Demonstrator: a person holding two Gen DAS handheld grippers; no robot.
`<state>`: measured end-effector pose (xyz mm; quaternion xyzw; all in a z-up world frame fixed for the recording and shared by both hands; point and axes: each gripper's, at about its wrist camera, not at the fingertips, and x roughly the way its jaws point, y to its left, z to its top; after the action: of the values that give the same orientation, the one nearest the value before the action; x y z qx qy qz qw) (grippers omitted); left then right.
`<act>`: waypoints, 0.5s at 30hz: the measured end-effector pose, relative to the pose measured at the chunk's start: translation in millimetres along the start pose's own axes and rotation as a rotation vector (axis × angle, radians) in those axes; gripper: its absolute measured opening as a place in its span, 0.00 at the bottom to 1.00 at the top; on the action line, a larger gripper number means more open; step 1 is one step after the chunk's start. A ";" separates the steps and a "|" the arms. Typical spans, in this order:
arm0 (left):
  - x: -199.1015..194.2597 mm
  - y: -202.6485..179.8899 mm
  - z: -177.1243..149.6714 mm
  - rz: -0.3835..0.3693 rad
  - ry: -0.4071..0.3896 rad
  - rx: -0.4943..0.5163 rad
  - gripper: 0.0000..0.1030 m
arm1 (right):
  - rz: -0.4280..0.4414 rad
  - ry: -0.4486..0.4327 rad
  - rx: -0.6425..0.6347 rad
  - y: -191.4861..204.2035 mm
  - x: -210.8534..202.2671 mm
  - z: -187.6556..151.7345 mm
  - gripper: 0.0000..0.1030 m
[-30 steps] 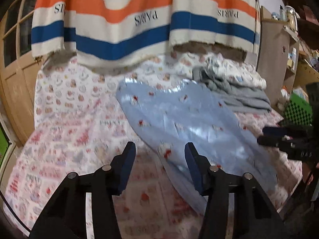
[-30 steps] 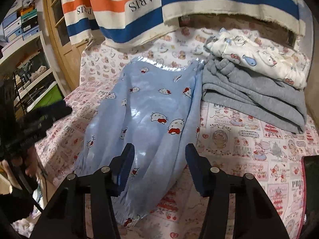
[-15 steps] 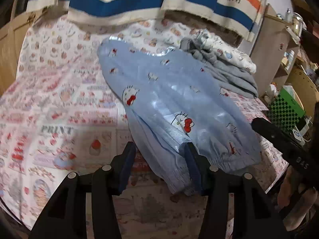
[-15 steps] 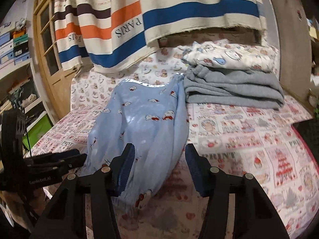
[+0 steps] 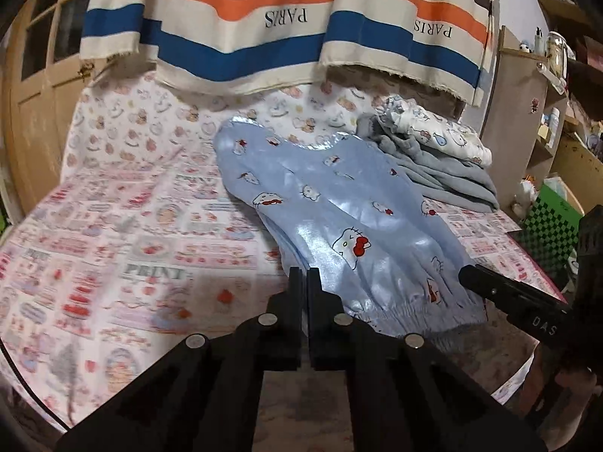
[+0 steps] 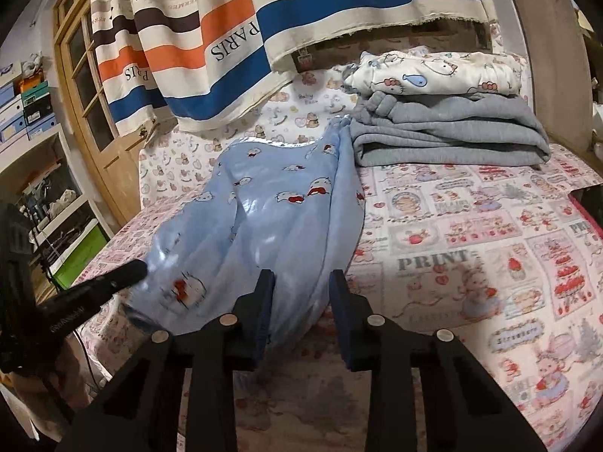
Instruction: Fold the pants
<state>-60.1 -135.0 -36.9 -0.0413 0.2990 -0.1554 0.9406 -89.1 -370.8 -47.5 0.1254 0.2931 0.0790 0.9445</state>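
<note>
Shiny light blue pants (image 5: 339, 203) with cat prints lie along the bed, waist at the far end, cuffs toward me; they also show in the right wrist view (image 6: 271, 218). My left gripper (image 5: 304, 282) is shut on the near left edge of the pants leg. My right gripper (image 6: 301, 286) is open, its fingers astride the near right edge of the pants by the cuff. Each gripper shows from the side in the other's view (image 5: 505, 293) (image 6: 101, 286).
A patterned pink and white bed sheet (image 5: 150, 233) covers the bed. A stack of folded grey and white clothes (image 6: 444, 120) sits at the far right. A striped towel (image 5: 286, 22) hangs behind. A wooden door (image 6: 83, 86) and shelves stand at the sides.
My left gripper has shut on the edge of the pants leg. My right gripper has moved in over the cuff end and narrowed, still open.
</note>
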 end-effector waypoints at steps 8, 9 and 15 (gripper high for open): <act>-5.8 21.6 -16.6 0.032 0.033 -0.035 0.01 | 0.048 0.039 0.038 11.2 11.4 -10.4 0.30; -7.1 24.3 -18.9 0.036 0.034 -0.042 0.01 | 0.046 0.035 0.036 14.1 12.4 -11.1 0.30; -20.6 38.1 -25.0 0.074 0.013 -0.060 0.01 | 0.035 0.036 0.002 31.9 17.2 -12.8 0.21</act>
<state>-80.2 -91.9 -52.5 -0.0576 0.3107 -0.1116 0.9422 -84.8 -334.0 -57.9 0.1300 0.3079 0.0975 0.9374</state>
